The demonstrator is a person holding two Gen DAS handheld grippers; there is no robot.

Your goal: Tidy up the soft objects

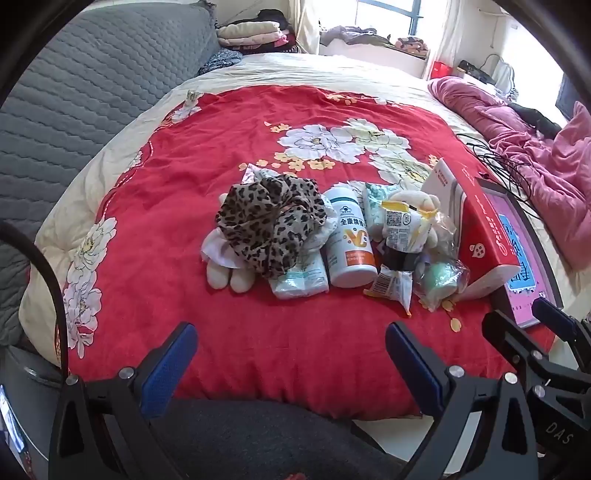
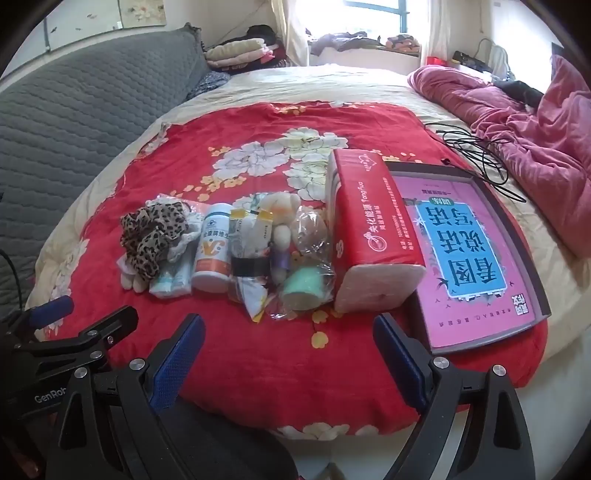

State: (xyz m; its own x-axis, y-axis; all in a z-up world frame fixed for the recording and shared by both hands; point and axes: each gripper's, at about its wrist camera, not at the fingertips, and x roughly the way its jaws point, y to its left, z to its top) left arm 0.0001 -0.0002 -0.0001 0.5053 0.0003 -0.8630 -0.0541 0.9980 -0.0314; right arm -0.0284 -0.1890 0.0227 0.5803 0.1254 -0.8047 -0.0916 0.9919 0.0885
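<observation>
Both grippers hang wide and empty. The leopard scrunchie (image 1: 267,225) sits above centre over the left gripper (image 1: 291,363), but upper left of the right gripper (image 2: 288,354); left looks nearer.

Daylight pours in from the window (image 1: 384,18) at the far wall, which is blown out to white glare. The red blanket (image 2: 229,147) is evenly lit with soft shadows. Both fisheye views bend strongly and darken at the edges.

Plush red blanket (image 2: 229,332) — crinkly clear plastic bag (image 2: 310,258), glossy bottle (image 2: 212,254).
</observation>
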